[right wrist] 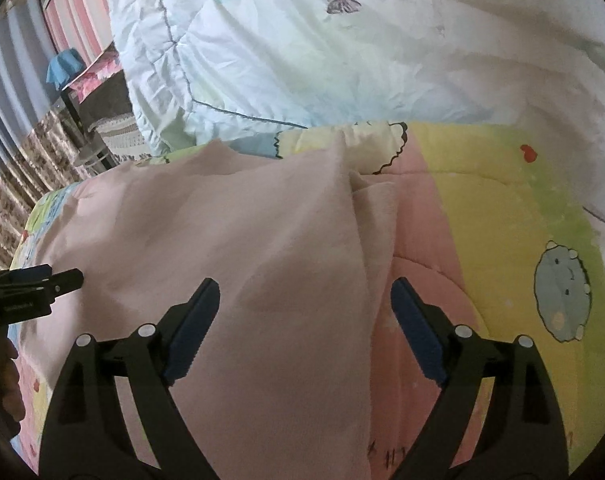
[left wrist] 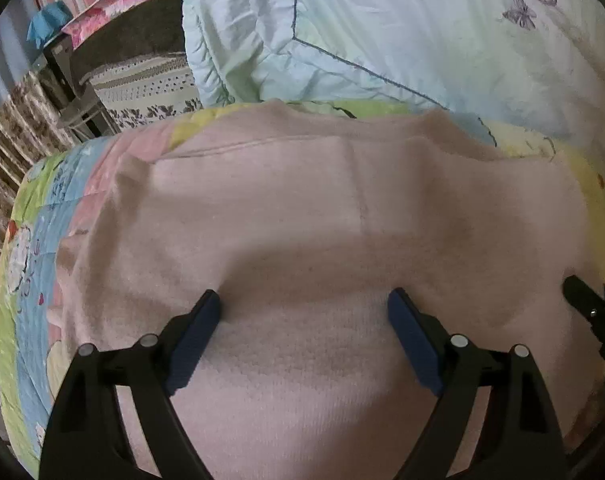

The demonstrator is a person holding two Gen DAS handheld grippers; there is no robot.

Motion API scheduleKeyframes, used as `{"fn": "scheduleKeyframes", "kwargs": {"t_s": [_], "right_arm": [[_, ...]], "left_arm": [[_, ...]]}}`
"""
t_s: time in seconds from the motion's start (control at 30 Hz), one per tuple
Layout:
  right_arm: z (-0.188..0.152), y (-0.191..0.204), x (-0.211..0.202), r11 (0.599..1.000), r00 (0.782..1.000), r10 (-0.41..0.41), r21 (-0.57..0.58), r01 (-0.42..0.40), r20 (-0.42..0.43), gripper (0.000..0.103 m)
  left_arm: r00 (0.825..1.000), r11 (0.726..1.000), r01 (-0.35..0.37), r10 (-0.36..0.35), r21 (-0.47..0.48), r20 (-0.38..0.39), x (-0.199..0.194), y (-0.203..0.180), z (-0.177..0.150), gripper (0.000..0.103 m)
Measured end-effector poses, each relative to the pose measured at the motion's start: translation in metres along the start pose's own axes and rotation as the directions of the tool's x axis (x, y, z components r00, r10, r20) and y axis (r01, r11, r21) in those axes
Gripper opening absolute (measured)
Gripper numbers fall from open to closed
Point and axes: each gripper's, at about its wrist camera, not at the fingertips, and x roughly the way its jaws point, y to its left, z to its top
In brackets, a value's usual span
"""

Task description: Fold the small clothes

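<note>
One pink garment [left wrist: 302, 216], soft fleecy knit, spread flat on a cartoon-print quilt [right wrist: 502, 208] on the bed; pale butterfly comforter [left wrist: 382, 20] beyond. Handling, by judgement: light, limp, non-slip, not fragile; best taken at an edge or corner, such as the right-hand edge [right wrist: 366, 240] where a layer already lies doubled. Left tongs [left wrist: 304, 304]: spread wide, holding nothing, poised over the cloth's middle; contact cannot be told. Right tongs [right wrist: 305, 292]: spread wide, holding nothing, straddling that right-hand edge.
</note>
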Motion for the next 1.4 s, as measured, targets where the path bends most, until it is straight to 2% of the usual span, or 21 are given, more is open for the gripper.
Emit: {"fn": "scheduleKeyframes", "kwargs": {"t_s": [0.1,0.17,0.27,0.3,0.33,0.37,0.47,0.73,0.83,0.93,0.97,1.1,1.17,1.23,1.4], "right_arm": [[-0.001,-0.014,0.012,0.998,0.999,0.035,0.048,-0.035,-0.001,0.088],[-0.003,-0.022,0.022,0.992,0.996,0.087,0.090,-0.084,-0.026,0.086],[-0.003,-0.024,0.024,0.990,0.994,0.109,0.098,-0.106,-0.027,0.084],[-0.003,-0.023,0.023,0.989,0.993,0.115,0.093,-0.112,-0.032,0.081],[-0.003,-0.021,0.022,0.988,0.991,0.126,0.091,-0.123,-0.033,0.068],[-0.003,-0.018,0.021,0.986,0.989,0.144,0.090,-0.140,-0.042,0.061],[-0.004,-0.012,0.017,0.986,0.987,0.149,0.086,-0.144,-0.057,0.052],[0.001,-0.009,0.028,0.979,0.980,0.177,0.118,-0.166,-0.092,0.053],[0.006,-0.004,0.033,0.984,0.983,0.158,0.102,-0.148,-0.097,0.052],[0.009,-0.001,0.032,0.986,0.985,0.143,0.106,-0.132,-0.098,0.030],[0.010,-0.001,0.030,0.986,0.986,0.137,0.108,-0.127,-0.097,0.026],[0.016,0.013,0.011,0.996,0.994,0.078,0.057,-0.074,-0.071,0.024],[0.021,0.023,0.003,0.999,0.997,0.046,0.029,-0.044,-0.064,0.024],[0.024,0.034,-0.001,1.000,0.998,0.009,-0.001,-0.009,-0.066,0.024],[0.031,0.062,-0.007,0.995,0.992,-0.089,-0.052,0.085,-0.087,0.024]], "left_arm": [[1.000,1.000,-0.003,0.003,0.001,0.000,0.003,0.001,0.000,0.090],[1.000,1.000,-0.001,0.001,0.001,0.000,0.004,0.002,0.000,0.091],[1.000,1.000,-0.008,0.008,0.006,-0.004,0.005,0.002,-0.001,0.093],[1.000,1.000,-0.008,0.008,0.004,-0.007,0.005,0.002,0.000,0.093],[1.000,1.000,-0.009,0.009,0.004,-0.008,0.006,0.001,0.000,0.093],[1.000,1.000,-0.009,0.009,0.006,-0.010,0.006,0.001,0.001,0.093],[1.000,1.000,-0.012,0.012,0.006,-0.009,0.006,0.001,0.001,0.094],[1.000,1.000,-0.025,0.025,0.011,-0.012,0.008,-0.001,0.002,0.096],[0.999,1.000,-0.027,0.027,0.014,-0.018,0.010,-0.001,0.003,0.097],[0.999,1.000,-0.024,0.025,0.010,-0.028,0.011,0.001,0.005,0.097],[0.999,1.000,-0.024,0.024,0.011,-0.030,0.011,0.001,0.005,0.097],[0.998,1.000,0.024,-0.023,0.010,-0.055,-0.002,0.013,0.009,0.097],[0.998,0.999,0.050,-0.050,-0.008,-0.035,-0.019,0.033,0.011,0.097],[0.999,0.999,0.034,-0.034,0.006,-0.023,-0.031,0.055,0.013,0.097],[0.998,0.997,-0.058,0.059,0.040,-0.021,-0.043,0.122,0.005,0.097]]}}
